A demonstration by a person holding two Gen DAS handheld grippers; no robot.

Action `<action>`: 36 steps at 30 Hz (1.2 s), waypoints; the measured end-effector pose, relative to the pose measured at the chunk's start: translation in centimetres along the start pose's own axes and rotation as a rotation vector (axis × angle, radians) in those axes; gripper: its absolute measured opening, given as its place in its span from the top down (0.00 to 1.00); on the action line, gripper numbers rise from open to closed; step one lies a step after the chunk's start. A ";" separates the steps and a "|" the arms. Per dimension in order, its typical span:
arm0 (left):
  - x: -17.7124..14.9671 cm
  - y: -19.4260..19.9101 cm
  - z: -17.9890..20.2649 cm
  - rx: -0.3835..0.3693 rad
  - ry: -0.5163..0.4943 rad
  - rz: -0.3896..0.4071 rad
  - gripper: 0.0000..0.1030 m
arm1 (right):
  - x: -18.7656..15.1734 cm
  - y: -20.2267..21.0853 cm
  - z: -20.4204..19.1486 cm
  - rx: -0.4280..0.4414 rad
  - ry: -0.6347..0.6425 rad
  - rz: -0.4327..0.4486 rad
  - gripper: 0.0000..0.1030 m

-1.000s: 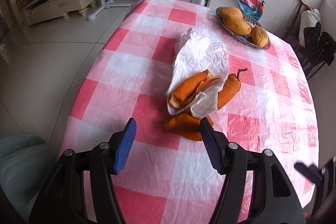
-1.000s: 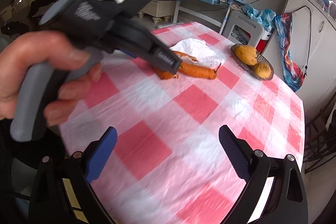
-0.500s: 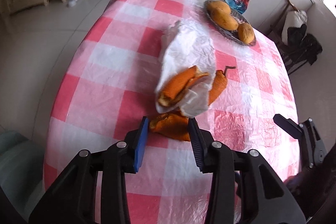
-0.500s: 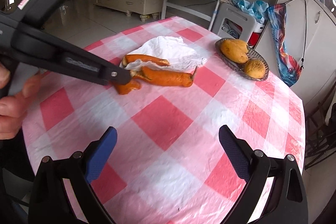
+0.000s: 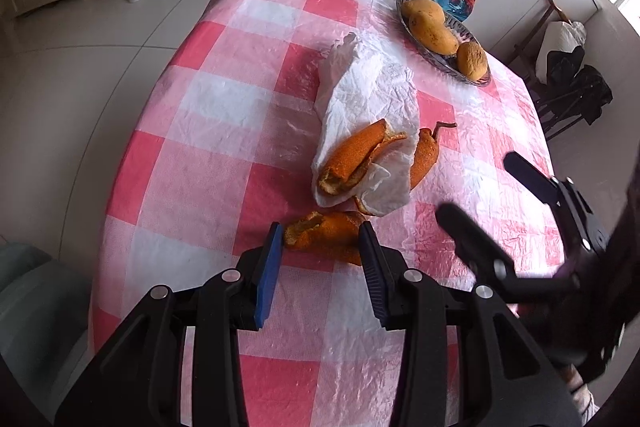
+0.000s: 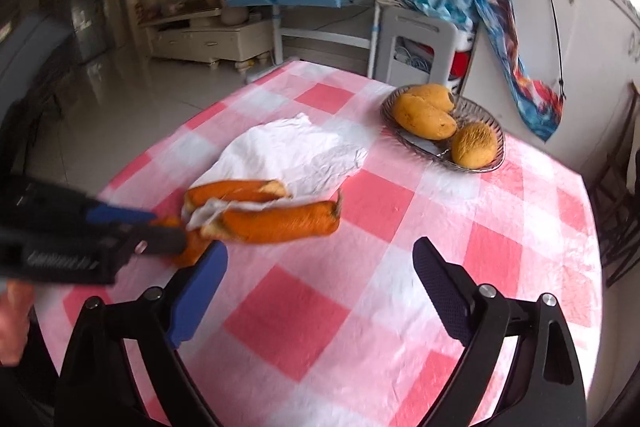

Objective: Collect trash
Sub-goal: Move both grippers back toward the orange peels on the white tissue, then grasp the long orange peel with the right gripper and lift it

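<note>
Three orange fruit peels lie on the pink checked tablecloth [image 5: 224, 131]. The nearest peel [image 5: 324, 237] sits between the blue pads of my left gripper [image 5: 320, 227], which press on it from both sides while it rests on the cloth. A second peel [image 5: 356, 159] lies on crumpled white paper [image 5: 368, 95]. The third peel [image 5: 426, 155] lies against the paper's right edge. My right gripper [image 6: 320, 251] is open wide with nothing in it, hovering just short of the long peel [image 6: 276, 223]. The right gripper [image 5: 478, 185] also shows blurred at the right of the left wrist view.
A wire bowl [image 5: 472, 79] with mangoes stands at the far right of the table. A white stool [image 6: 420, 39], a blue desk and cabinets stand beyond the table. A teal chair [image 5: 28, 299] sits at the near left. A hand [image 6: 12, 323] holds the left gripper.
My left gripper moved in and its jaws narrowed around the nearest peel. The right gripper swung toward the peels and came into the left wrist view.
</note>
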State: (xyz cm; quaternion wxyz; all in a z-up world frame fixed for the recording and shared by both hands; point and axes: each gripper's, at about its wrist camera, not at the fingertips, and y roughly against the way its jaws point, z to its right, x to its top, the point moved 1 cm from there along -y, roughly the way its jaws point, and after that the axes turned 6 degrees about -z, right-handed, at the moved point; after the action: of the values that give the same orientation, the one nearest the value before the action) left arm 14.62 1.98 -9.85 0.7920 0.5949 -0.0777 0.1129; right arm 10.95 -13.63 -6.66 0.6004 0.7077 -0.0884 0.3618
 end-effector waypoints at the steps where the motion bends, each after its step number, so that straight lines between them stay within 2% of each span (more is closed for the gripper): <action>1: 0.0 0.0 -0.2 -0.005 0.005 -0.003 0.64 | 0.4 -0.3 0.1 0.005 -0.010 0.002 0.14; 6: 0.3 0.0 -0.4 -0.005 0.007 -0.014 0.64 | 1.1 -1.7 -0.4 0.006 -0.021 -0.015 0.14; 14: 0.2 -0.1 0.4 0.014 -0.030 -0.018 0.63 | 0.8 -3.4 0.2 0.050 -0.035 -0.122 0.16; 18: 0.1 0.0 0.3 0.012 -0.031 -0.020 0.62 | -0.1 -2.6 0.8 0.062 -0.011 -0.175 0.25; 20: 0.0 0.0 0.4 0.010 -0.033 -0.021 0.62 | -0.7 -2.1 0.8 0.032 0.021 -0.192 0.38; 22: -0.1 0.1 0.5 0.003 -0.036 -0.024 0.61 | -1.1 -1.6 1.3 0.052 0.011 -0.203 0.40; 24: -0.3 0.0 0.5 0.002 -0.036 -0.027 0.61 | -1.4 -1.0 2.4 0.118 -0.060 -0.186 0.40; 27: -0.5 -0.1 0.7 0.009 -0.038 -0.026 0.60 | -1.0 -0.9 3.0 0.093 -0.100 -0.153 0.40; 30: -0.6 -0.1 0.9 0.017 -0.053 -0.027 0.60 | -0.3 -1.2 2.7 0.145 -0.153 -0.129 0.40; 34: -0.6 -0.1 1.0 0.019 -0.060 -0.028 0.60 | 0.5 -2.2 1.4 0.152 -0.159 -0.117 0.40; 36: -0.7 -0.2 1.1 0.018 -0.064 -0.028 0.59 | 0.7 -2.7 1.2 0.182 -0.181 -0.110 0.40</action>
State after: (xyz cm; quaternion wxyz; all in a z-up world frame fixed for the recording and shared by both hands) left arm 14.02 0.85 -9.88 0.7853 0.6063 -0.0936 0.0834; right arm 13.42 -13.77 -8.39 0.5421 0.7929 -0.0699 0.2693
